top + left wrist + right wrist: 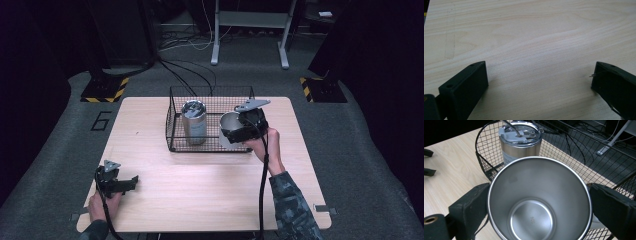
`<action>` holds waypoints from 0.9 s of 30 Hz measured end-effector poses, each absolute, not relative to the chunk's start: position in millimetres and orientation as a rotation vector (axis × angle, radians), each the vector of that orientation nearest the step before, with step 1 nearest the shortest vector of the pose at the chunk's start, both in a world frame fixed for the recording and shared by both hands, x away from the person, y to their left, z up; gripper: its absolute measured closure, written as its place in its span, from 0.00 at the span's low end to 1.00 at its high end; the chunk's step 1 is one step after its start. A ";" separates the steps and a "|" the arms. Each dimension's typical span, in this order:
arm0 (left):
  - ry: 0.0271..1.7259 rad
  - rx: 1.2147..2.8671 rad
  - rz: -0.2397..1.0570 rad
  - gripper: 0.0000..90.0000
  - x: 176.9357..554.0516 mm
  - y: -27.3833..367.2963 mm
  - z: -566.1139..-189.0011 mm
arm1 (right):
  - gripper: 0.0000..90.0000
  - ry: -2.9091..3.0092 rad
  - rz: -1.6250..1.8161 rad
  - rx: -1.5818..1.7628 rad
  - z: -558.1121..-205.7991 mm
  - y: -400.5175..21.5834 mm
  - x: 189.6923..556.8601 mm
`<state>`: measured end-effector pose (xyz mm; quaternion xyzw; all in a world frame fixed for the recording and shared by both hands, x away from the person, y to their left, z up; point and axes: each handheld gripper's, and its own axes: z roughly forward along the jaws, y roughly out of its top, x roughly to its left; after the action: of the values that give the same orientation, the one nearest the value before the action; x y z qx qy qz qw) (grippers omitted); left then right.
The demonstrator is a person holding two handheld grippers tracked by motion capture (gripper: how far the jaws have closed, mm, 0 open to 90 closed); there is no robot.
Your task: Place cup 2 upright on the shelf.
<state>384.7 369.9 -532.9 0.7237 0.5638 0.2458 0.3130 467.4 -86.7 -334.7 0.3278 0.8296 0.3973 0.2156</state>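
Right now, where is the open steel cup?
The open steel cup is clamped in the right gripper, held over the right part of the wire basket, just right of the lidded tumbler standing inside it.

Left hand-held gripper (pixel 131 181) sits low near desk's (pixel 200 200) front-left corner, jaws wide apart, nothing btwn them. Right hand-held gripper (pixel 231 131) is raised toward desk's right-centre, jaws clamped on a steel cup (pixel 539 200), forearm coming in from front edge.

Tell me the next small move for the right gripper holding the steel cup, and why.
Probably lower the open steel cup into the wire basket beside the lidded tumbler. The right gripper holds the cup at the basket's right end, where the floor looks free; the left gripper rests open.
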 end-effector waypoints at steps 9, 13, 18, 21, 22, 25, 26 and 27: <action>1.486 1.908 0.649 0.00 384.8 370.0 -532.9 | 0.06 2.300 1.090 0.913 -328.6 -79.4 481.6; 1.487 1.908 0.647 0.01 384.8 369.9 -532.9 | 0.06 2.295 1.085 0.925 -327.0 -75.3 488.8; 1.485 1.909 0.649 0.00 385.0 369.9 -532.9 | 0.06 2.293 1.086 0.931 -327.7 -74.0 499.5; 1.485 1.909 0.649 0.01 385.0 369.9 -532.9 | 0.06 2.298 1.078 0.943 -328.8 -73.4 505.4; 1.485 1.907 0.645 0.00 385.0 369.9 -533.0 | 0.06 2.292 1.085 0.958 -329.2 -72.5 507.2; 1.484 1.907 0.645 0.00 385.1 369.9 -533.1 | 0.06 2.287 1.076 0.948 -330.2 -73.2 513.5; 1.484 1.907 0.645 0.01 385.1 369.9 -533.1 | 0.06 2.294 1.067 0.960 -330.1 -73.3 514.2; 1.484 1.907 0.645 0.00 385.1 369.9 -533.0 | 0.06 2.288 1.074 0.969 -330.8 -72.7 515.8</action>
<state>385.1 369.9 -533.0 0.7238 0.5631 0.2449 0.3147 515.8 -72.7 -330.8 0.3497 0.8253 0.3875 0.2156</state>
